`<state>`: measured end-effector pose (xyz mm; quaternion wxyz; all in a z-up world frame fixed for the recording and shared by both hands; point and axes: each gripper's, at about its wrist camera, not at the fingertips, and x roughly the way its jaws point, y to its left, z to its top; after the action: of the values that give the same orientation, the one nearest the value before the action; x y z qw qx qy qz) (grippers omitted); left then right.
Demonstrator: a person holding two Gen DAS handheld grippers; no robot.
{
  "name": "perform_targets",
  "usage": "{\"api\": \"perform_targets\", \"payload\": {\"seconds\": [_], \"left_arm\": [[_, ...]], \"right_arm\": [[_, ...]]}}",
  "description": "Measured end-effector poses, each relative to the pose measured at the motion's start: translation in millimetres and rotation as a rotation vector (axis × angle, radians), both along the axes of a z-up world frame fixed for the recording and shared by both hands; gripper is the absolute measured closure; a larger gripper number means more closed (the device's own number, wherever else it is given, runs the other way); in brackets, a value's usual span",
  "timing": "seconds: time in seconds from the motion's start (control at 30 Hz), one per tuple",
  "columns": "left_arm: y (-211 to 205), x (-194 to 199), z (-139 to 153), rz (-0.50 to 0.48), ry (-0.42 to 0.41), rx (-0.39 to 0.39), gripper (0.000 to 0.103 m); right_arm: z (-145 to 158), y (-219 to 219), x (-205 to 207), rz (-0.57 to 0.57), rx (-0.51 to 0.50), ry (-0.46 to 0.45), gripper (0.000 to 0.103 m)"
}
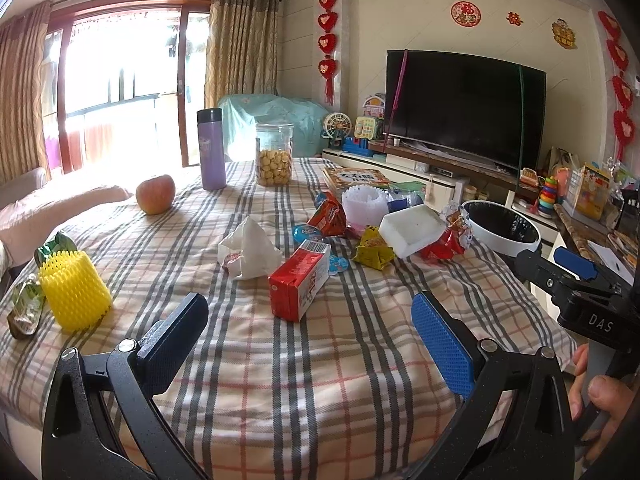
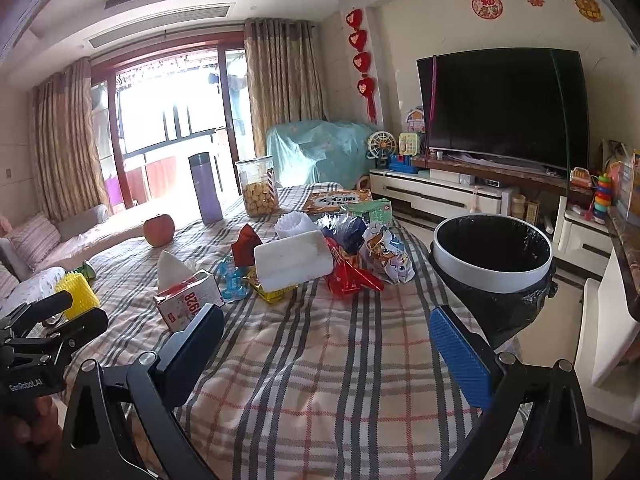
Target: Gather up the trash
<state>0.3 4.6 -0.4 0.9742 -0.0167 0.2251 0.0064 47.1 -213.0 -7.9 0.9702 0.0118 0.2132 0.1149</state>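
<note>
Trash lies on the plaid-covered table: a red milk carton, a crumpled white tissue, a white foam tray, red and yellow snack wrappers, a yellow foam fruit net and a green pouch. A bin with a black liner stands at the table's right edge. My left gripper is open just in front of the carton. My right gripper is open and empty over bare cloth, left of the bin. The carton and foam tray also show in the right wrist view.
An apple, a purple flask, a cookie jar and a book sit at the far end of the table. A TV on a low cabinet with toys lines the right wall. A sofa is at left.
</note>
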Motion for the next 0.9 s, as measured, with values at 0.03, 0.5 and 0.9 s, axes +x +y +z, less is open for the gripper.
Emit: {"api": "perform_targets", "payload": {"seconds": [0.03, 0.5, 0.9], "left_arm": [[0.0, 0.0, 0.0, 0.0, 0.001, 0.0, 0.0], [0.3, 0.0, 0.5, -0.006, -0.001, -0.004, 0.0], [-0.2, 0.5, -0.6, -0.003, 0.003, -0.006, 0.0]], "right_arm": [[0.0, 0.5, 0.1, 0.0, 0.0, 0.0, 0.0], [-0.2, 0.5, -0.1, 0.007, 0.006, 0.001, 0.0], [-1.5, 1.6, 0.6, 0.025, 0.017, 0.004, 0.0]]}}
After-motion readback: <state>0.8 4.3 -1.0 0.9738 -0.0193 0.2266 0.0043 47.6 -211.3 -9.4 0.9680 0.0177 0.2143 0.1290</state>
